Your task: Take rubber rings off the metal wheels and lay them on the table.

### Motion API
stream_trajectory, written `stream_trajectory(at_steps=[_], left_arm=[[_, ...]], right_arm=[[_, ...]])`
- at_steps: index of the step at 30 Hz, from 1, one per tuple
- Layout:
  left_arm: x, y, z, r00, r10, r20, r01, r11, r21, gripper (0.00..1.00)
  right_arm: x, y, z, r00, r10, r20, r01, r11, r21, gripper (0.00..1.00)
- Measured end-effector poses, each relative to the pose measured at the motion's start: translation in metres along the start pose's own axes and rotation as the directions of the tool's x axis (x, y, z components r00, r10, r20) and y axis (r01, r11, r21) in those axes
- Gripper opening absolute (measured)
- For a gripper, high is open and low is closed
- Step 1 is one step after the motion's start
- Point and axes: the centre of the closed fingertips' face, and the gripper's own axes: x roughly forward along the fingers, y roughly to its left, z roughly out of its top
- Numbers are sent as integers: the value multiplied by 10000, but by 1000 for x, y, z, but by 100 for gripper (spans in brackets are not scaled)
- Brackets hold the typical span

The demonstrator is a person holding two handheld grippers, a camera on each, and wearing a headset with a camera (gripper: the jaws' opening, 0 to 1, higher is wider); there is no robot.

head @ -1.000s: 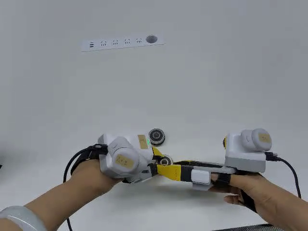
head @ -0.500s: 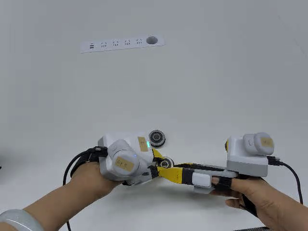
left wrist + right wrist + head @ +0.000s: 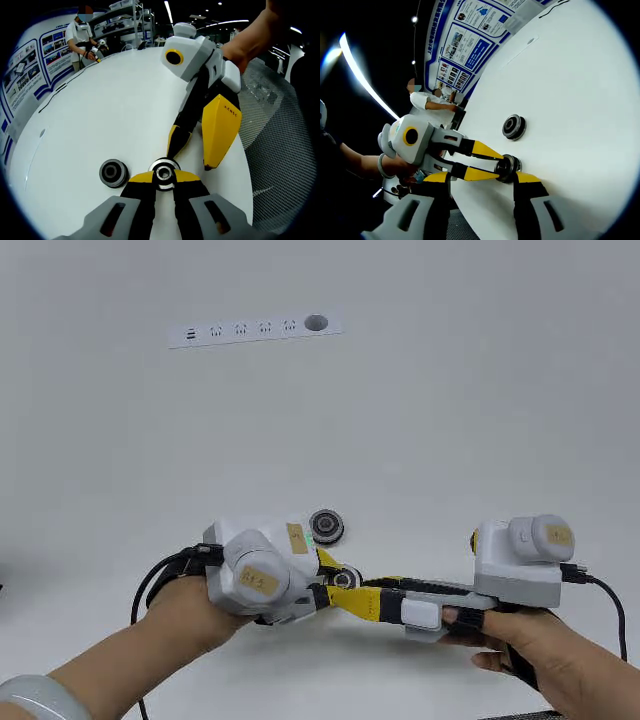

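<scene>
Left gripper (image 3: 164, 177) is pinching a metal wheel (image 3: 164, 172). Right gripper (image 3: 191, 157) is hovering spread just beside that wheel. Second wheel (image 3: 113, 173) is lying near it.

**White housings, black jaws, yellow tips**

The left tool (image 3: 164, 176) and right tool (image 3: 482, 178) match: white moulded housings, black jaw arms, yellow tips. Each housing carries tan labels (image 3: 258, 580) and a yellow-ringed black disc (image 3: 173, 56). Black cables (image 3: 150, 580) leave both. The left wrist wears a pale bracelet (image 3: 35, 695), and the right hand a black strap (image 3: 460, 618).
</scene>
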Motion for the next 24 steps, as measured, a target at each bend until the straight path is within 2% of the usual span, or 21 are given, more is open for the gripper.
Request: stream_trajectory(at_steps=[13,24], left_arm=[[0,0,0,10000,0,53,0,10000,-38,13],[-1,0,0,10000,-1,77,1,10000,-60,13]], right_arm=[[0,-14,-1,9985,-550,-74,550,9985,2,33],[0,-30,-1,9925,-1216,-115,1215,9925,-88,13]])
